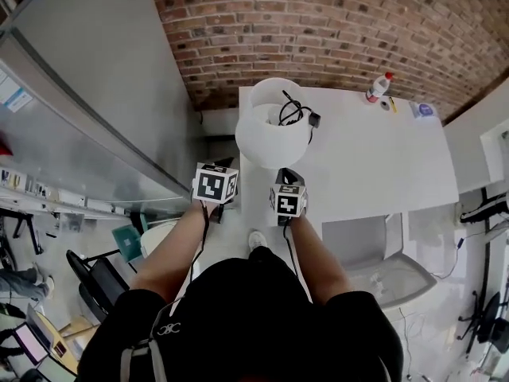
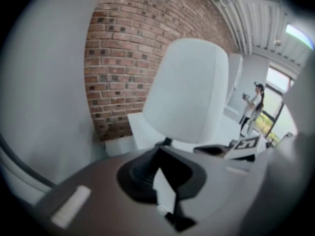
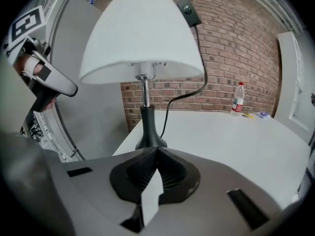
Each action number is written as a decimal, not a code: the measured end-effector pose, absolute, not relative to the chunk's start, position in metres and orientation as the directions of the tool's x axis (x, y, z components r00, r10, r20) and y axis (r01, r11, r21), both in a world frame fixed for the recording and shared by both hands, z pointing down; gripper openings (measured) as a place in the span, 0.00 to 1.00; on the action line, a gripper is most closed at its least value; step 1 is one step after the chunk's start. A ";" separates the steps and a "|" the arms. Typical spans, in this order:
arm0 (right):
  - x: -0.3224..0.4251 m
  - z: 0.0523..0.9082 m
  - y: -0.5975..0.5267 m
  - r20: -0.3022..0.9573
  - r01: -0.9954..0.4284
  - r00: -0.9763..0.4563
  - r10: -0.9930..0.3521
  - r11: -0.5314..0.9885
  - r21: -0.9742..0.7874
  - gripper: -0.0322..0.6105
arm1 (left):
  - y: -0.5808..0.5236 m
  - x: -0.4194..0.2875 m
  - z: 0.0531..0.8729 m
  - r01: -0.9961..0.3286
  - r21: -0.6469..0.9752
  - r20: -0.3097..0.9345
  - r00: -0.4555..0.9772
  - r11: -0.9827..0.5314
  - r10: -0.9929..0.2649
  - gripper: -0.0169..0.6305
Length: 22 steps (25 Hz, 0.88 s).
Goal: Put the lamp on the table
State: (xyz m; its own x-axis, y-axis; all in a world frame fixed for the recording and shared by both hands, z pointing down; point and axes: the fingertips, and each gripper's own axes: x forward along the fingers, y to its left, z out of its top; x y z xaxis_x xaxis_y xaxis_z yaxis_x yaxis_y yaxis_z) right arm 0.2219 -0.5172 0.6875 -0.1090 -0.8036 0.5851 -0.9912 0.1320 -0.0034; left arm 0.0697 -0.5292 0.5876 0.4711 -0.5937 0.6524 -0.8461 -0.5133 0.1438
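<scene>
Far left, a tall smooth grey panel (image 1: 103,78) is being seen running back to the red brick wall (image 1: 318,22) that is closing off the room behind. Just right of that panel, the left gripper (image 2: 160,150) is being held off the left edge of the white rectangular table (image 1: 382,165). Its jaws are being pressed together with nothing between them, and it is being pointed at the shade.

Next across, the white-shaded table lamp (image 1: 273,126) is being shown standing upright on the table's near left corner. Its look is being laid out clearly in the right gripper view: a smooth white dome shade (image 3: 140,33), a thin chrome stem (image 3: 145,92) and a black flared base (image 3: 149,132) resting on the tabletop. A black cord (image 3: 194,90) is being looped up over the shade, with its inline switch (image 3: 187,6) lying against the top.

The right gripper (image 3: 156,151) is being held just short of that base, its jaws likewise being clenched on nothing.

Further right, by the bricks at the table's far edge, a clear plastic bottle with a red cap (image 1: 379,87) is being seen standing. A small blue-and-white packet (image 1: 425,110) is being seen beyond it.
</scene>
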 end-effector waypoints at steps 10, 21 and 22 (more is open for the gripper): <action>0.217 0.591 -0.474 0.552 -0.998 -0.049 -0.833 0.023 -0.055 0.05 | -0.504 0.091 0.562 -0.801 0.196 0.573 0.561 -0.566 -0.597 0.02; 0.199 0.526 -0.438 0.522 -0.997 -0.027 -0.853 -0.018 -0.081 0.05 | -0.476 0.100 0.533 -0.753 0.180 0.518 0.619 -0.633 -0.590 0.02; 0.197 0.525 -0.434 0.519 -0.996 -0.024 -0.855 -0.024 -0.085 0.05 | -0.472 0.100 0.532 -0.748 0.180 0.516 0.625 -0.639 -0.586 0.02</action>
